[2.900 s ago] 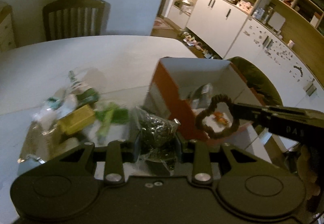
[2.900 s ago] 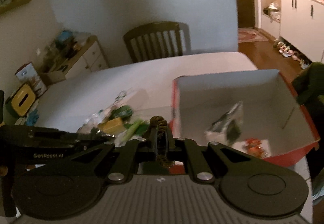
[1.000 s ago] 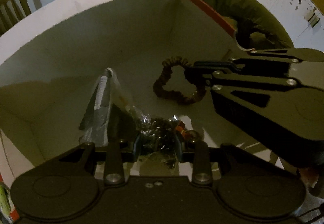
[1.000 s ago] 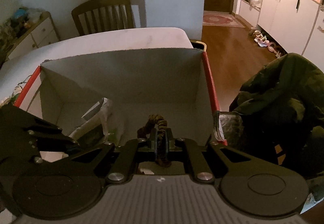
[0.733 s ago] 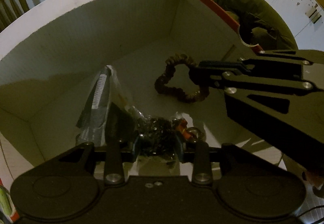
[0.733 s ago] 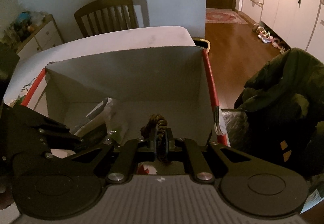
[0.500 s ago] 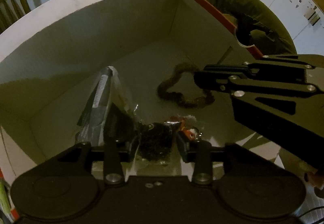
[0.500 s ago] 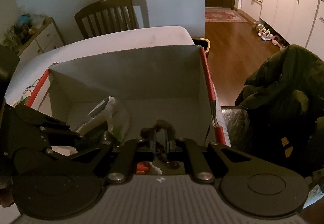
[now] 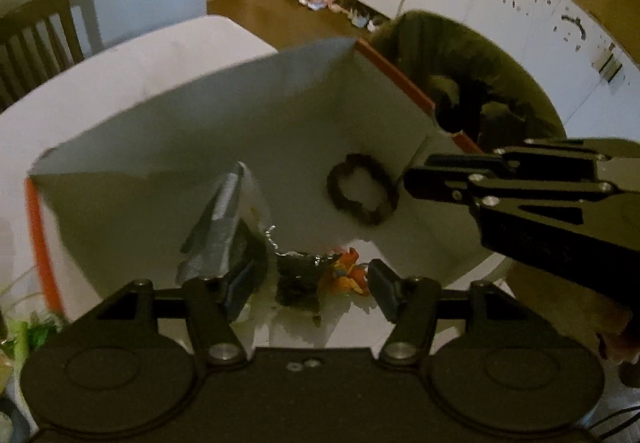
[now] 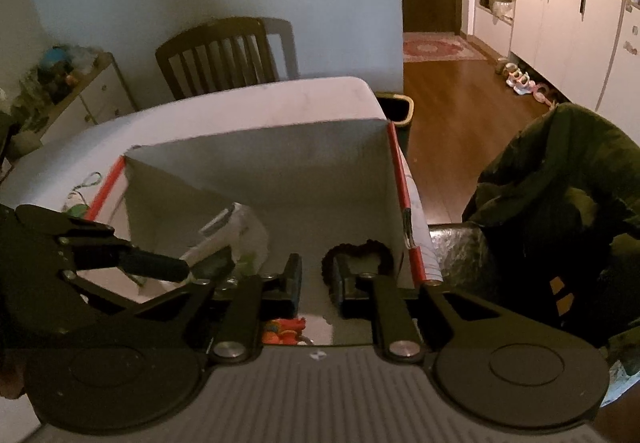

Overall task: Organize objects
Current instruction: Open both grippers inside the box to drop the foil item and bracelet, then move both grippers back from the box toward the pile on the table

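Note:
A cardboard box with red outer sides stands open on the white table. On its floor lie a dark brown scrunchie, a small dark crinkly packet, a grey and clear pouch and an orange toy. My left gripper hangs open over the dark packet, touching nothing. My right gripper is open above the box floor, its right finger just in front of the scrunchie. The orange toy shows below its jaws.
A dark green jacket is draped over a seat right of the box. Green and clear packets lie on the table left of the box. A wooden chair stands at the table's far side.
Both grippers have opened. The scrunchie dropped from the right gripper onto the box floor, and the dark packet dropped from the left. Both grippers have lifted slightly.

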Demonstrator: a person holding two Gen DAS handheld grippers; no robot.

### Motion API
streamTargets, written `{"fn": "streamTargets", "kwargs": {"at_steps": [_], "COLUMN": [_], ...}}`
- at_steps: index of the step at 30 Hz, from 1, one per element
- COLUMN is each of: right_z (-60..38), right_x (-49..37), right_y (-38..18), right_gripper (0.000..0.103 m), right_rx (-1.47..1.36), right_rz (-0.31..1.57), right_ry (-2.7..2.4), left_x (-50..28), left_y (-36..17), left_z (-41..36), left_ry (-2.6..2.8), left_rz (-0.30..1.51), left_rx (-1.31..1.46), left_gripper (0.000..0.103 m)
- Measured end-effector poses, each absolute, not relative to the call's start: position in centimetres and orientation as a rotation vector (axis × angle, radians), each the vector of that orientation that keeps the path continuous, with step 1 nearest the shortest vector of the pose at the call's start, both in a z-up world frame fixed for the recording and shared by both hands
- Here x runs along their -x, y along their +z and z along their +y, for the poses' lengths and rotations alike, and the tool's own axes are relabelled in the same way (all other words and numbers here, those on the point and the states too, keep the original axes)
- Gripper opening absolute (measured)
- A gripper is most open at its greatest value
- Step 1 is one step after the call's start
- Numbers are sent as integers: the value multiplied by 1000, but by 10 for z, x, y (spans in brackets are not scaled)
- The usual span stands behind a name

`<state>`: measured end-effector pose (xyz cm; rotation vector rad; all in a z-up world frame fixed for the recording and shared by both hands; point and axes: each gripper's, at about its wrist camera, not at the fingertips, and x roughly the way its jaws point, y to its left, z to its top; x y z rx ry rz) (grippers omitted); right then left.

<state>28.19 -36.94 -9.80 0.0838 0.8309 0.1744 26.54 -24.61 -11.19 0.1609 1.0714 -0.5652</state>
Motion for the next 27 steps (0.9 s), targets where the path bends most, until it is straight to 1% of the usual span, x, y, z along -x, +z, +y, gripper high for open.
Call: {"fn": "streamTargets", "kwargs": {"at_steps": [4,16,19,20,22,24,27], "right_z": [-365,-335,-326,-322,-317,-310,-298], "right_x": [-270,-241,-234,-232,-229,-226,-221], "right_y": [-84,-52,-46,-44,-42,-39,-38], "right_gripper": [23,23,23,25,37,46,47], "right_rx": [-92,-116,-117,-120,-131,-137,-138], "right_rz": [796,740,725,721,715,704,699], "right_ry": [186,236,238,237,239,238,237], "left_x": [-253,-223,-216,-213,-208,-206,-201], "left_y": [-95,-49,-40,-37,-33,-30,-28], "left_z": [-231,-193,-184,-180,-172,-163,-146], "left_ry": [-547,-524,-524,-520,-517,-515,-504], "left_rz": [1023,868,831,817,801,792,779], "left_rx": [-132,-70,-64,-64,-60,-47,-39], "left_gripper": [61,62,64,65,65,65,66]}}
